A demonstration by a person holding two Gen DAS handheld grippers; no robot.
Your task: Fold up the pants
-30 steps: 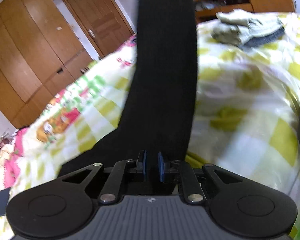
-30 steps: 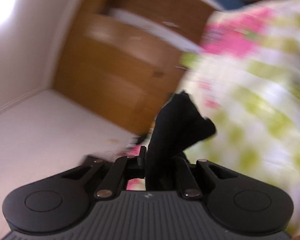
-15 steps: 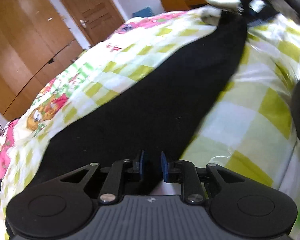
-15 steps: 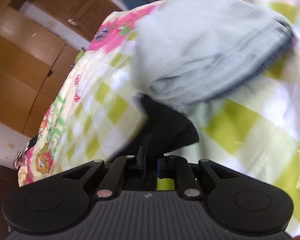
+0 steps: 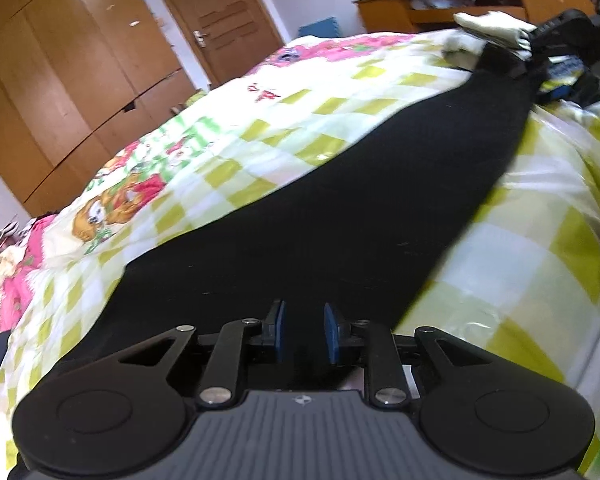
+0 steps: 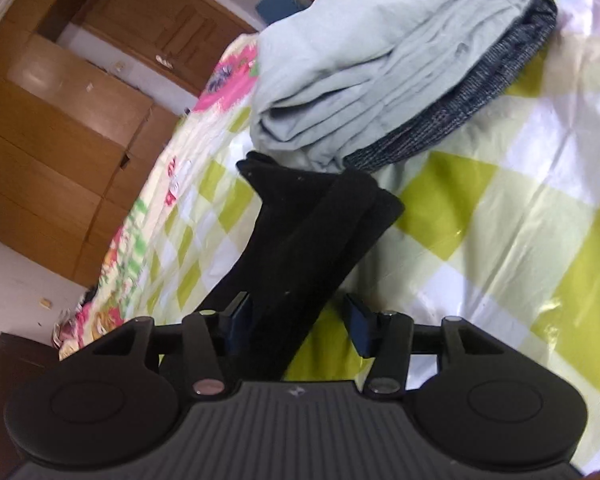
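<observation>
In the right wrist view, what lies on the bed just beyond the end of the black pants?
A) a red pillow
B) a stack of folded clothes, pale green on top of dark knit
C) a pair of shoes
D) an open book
B: past the black pants, a stack of folded clothes lies on the checked bedspread, a pale green piece on top and dark knit fabric under it.

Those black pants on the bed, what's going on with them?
A person with a handheld gripper in each hand is folding the black pants, which lie stretched out flat on the checked bedspread. The left gripper is at one end and the right gripper at the other, both with jaws open around the cloth. A stack of folded clothes sits just beyond.
</observation>
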